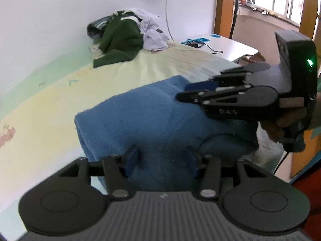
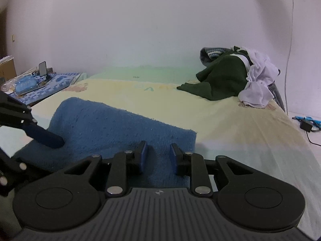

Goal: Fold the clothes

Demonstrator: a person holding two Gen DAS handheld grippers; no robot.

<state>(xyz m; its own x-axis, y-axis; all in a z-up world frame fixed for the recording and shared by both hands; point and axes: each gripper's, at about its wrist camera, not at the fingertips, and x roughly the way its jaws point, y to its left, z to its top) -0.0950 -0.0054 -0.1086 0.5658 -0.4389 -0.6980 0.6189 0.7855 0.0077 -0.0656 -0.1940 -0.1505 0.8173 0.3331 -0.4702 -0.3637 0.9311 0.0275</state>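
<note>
A blue knitted sweater [image 1: 140, 116] [image 2: 112, 124] lies folded over on the pale yellow bed sheet [image 1: 60, 100] [image 2: 220, 120]. My left gripper [image 1: 162, 158] stands low at its near edge, jaws apart, with blue fabric lying between the pads and not pinched. In the right wrist view one left finger [image 2: 46, 138] rests on the sweater's left part. My right gripper [image 2: 158, 157] [image 1: 186, 94] hovers close over the sweater's right end. Its jaws stand narrowly apart and sweater shows in the gap, unpinched. A hand [image 1: 280, 124] holds its grip.
A pile of clothes sits by the wall at the far end of the bed: a dark green garment [image 1: 120, 38] [image 2: 222, 76] and a white one [image 1: 152, 34] [image 2: 258, 80]. A white table [image 1: 226, 46] carries a charger [image 2: 306, 125]. A phone on a stand [image 2: 42, 68] stands far left.
</note>
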